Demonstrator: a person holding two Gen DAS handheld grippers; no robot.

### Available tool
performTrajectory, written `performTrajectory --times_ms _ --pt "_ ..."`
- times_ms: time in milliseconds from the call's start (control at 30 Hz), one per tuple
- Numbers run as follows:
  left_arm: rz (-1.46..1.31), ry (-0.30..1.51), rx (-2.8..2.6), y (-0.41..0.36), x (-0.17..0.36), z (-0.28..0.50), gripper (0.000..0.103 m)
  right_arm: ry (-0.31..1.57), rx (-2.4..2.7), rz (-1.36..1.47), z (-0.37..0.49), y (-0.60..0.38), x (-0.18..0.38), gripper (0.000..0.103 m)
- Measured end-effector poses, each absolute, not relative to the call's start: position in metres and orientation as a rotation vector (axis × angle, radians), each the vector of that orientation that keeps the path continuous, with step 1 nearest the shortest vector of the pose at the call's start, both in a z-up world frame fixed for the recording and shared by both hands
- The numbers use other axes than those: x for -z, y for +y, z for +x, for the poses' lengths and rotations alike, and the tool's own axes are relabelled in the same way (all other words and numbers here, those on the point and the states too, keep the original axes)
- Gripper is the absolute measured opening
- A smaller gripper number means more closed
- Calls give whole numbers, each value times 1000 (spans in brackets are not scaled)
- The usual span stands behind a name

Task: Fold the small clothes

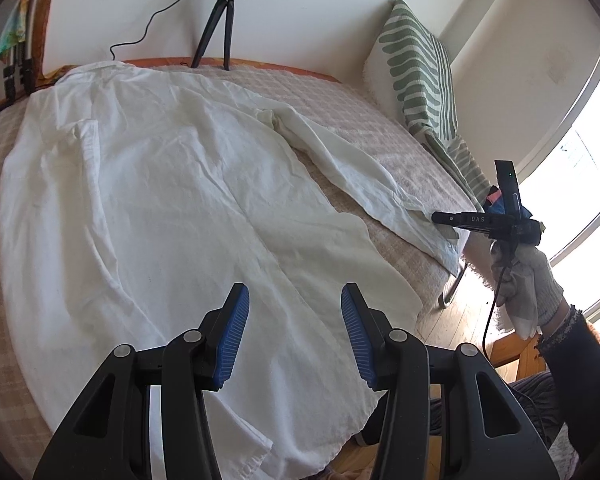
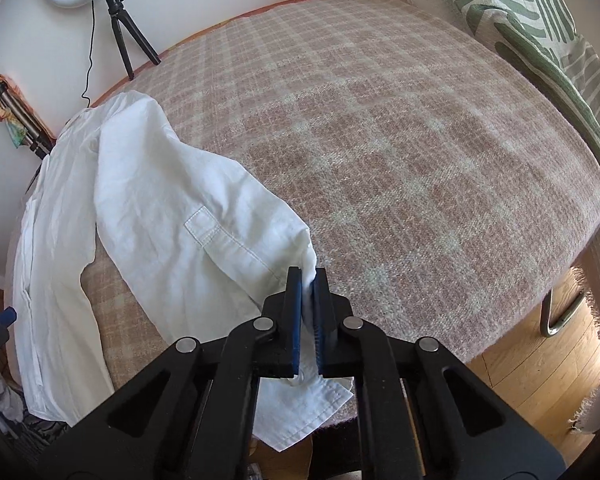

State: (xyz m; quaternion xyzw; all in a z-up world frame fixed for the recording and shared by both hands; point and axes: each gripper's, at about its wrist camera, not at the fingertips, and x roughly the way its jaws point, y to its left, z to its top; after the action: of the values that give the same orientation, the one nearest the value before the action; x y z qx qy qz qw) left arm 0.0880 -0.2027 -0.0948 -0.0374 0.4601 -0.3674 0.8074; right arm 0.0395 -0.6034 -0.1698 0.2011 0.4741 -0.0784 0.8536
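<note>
**Sleeve cuff pinched on the right, ready to cross toward the shirt body**

Spread across a bed (image 2: 420, 140) under a pink-and-cream checked blanket: a white shirt (image 1: 160, 200), back panel up, collar end toward the far wall, hem hanging off the near edge

Reaching out from the shirt's right shoulder, one long sleeve (image 1: 360, 184), long axis slanting away from the body panel toward the bed's near right edge, with bare blanket showing in the wedge between

At the sleeve's far end, the cuff (image 2: 300, 412), clamped in the right gripper (image 2: 308, 280), jaws pressed together on the fabric, cuff corner drooping below them off the bed edge

Above the lower middle of the shirt body, the left gripper (image 1: 294, 300), jaws spread wide, holding nothing, apparently clear of the cloth

Likely next: carrying the cuff leftward over that wedge, so the sleeve swings about the shoulder seam onto the back panel; right hand already on it, left free to pin the body

Beyond the bed: striped green cushion (image 1: 420, 80), small tripod (image 1: 220, 20) by the wall
</note>
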Motion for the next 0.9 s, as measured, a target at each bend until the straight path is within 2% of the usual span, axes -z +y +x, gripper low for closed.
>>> performTrajectory --times_ms 133,333,500,667,733,833,900 --pt "-86 983 780 -200 97 87 47 900 88 470 34 -584 140 5" --pt "-115 978 749 -192 97 92 47 819 -123 406 33 -506 101 5" --pt "-144 967 725 -181 96 95 47 839 -350 346 33 -429 100 5" --pt "-199 978 702 -168 100 99 47 948 -535 225 31 -364 126 5" --pt "-236 990 706 -165 104 99 47 1014 -598 182 31 -350 139 8" --pt "-289 1006 731 -165 110 97 47 1048 -625 143 31 -345 141 24" --pt "-308 1016 750 -170 113 94 47 1022 -649 148 32 -354 130 28"
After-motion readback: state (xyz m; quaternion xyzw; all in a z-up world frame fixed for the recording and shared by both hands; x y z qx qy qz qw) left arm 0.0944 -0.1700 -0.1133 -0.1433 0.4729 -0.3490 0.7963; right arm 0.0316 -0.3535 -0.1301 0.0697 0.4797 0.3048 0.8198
